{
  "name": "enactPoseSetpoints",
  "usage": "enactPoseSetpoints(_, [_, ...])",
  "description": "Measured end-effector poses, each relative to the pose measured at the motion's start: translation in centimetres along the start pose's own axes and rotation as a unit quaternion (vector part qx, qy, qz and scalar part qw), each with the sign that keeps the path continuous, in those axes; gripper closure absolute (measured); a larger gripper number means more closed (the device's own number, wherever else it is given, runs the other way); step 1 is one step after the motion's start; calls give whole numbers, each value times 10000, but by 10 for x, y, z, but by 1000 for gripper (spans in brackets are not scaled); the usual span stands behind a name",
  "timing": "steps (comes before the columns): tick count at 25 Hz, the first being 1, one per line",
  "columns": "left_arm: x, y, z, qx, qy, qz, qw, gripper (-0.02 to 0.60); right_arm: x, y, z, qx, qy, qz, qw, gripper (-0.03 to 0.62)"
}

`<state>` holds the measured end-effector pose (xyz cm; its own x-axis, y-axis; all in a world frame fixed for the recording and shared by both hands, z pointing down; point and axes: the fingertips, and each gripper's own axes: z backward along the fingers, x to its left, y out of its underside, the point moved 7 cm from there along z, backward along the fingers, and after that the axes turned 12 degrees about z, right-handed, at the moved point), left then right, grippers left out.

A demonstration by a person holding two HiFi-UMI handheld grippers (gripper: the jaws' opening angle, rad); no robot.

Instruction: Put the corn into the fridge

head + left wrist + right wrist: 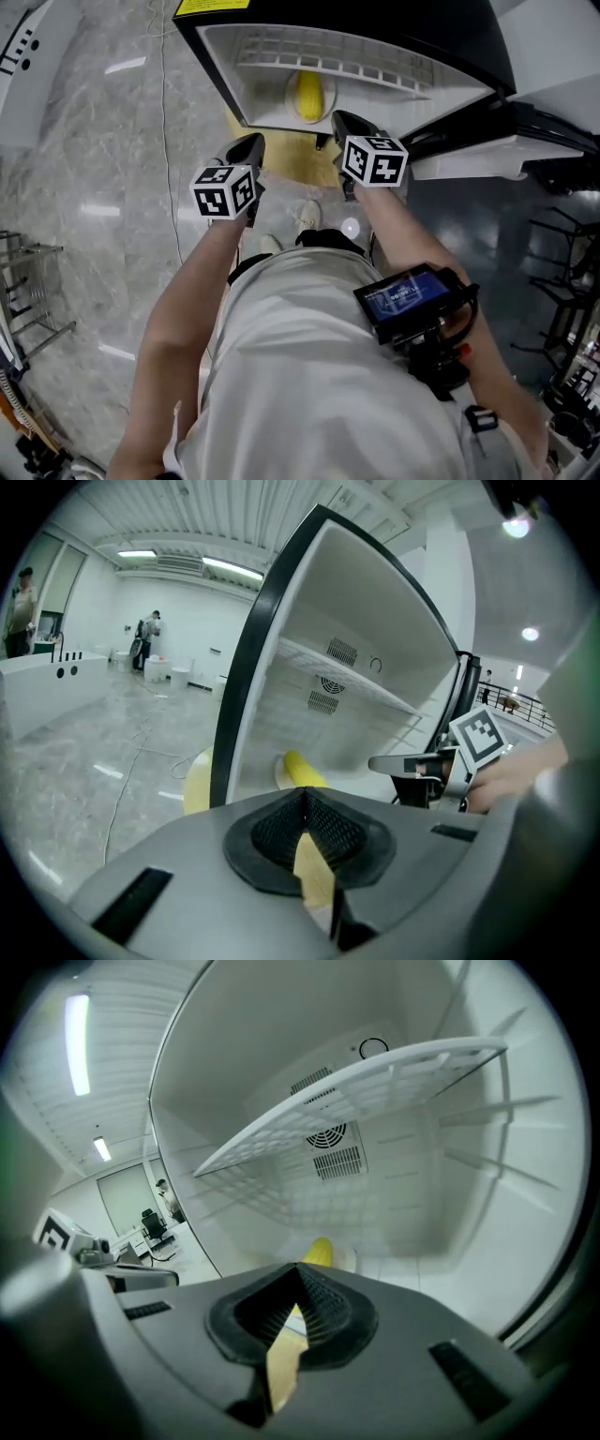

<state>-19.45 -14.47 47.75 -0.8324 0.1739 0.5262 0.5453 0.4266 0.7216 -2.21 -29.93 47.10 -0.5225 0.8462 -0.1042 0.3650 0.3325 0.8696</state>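
Torso of the wearer fills 6 o'clock in my head view. Open fridge spans 12 o'clock. Left hand-held gripper and right hand-held gripper hover before it, jaws together, empty. Corn lies inside on the fridge floor beneath the wire shelf, at 12 o'clock.

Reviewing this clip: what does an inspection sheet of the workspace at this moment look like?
Surface: grey marble floor, glossy.
Job's things: corn lies inside the open fridge, under its wire shelf.
Clutter: yellow sheet under the fridge.
Grippers: left gripper and right gripper both shut, empty, in front of the opening.
Cables: thin cable across the floor.
Surroundings: metal rack, dark stands, distant people.
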Motion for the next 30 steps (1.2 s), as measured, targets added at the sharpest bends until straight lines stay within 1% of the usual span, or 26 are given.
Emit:
enactPoseSetpoints(4, [-10, 1, 18, -56, 294, -22, 9995, 572, 6, 1, 19, -115, -50, -4, 9999, 586])
enactPoseSetpoints(9, [-16, 7, 32, -128, 492, 3, 9987, 572, 16, 2, 36, -226, -196, 17, 9995, 586])
enactPoseSetpoints(12, [-19, 8, 37, -158, 609, 2, 9980, 572, 24, 2, 47, -210, -277, -64, 9994, 585])
enactPoseSetpoints(15, [-26, 11, 46, -166, 799, -16, 9967, 572, 34, 5, 62, -222, -385, -170, 9989, 586])
enactPoseSetpoints(20, [-36, 13, 55, -209, 1109, -63, 9936, 572, 46, -1, 77, -369, -497, -189, 9979, 586])
enactPoseSetpoints(27, [-48, 13, 60, -157, 1356, -214, 9904, 572, 60, -5, 89, -488, -608, -325, 9964, 586])
enactPoseSetpoints(30, [-51, 11, 62, -141, 1405, -269, 9896, 572, 64, -5, 92, -527, -617, -326, 9962, 586])
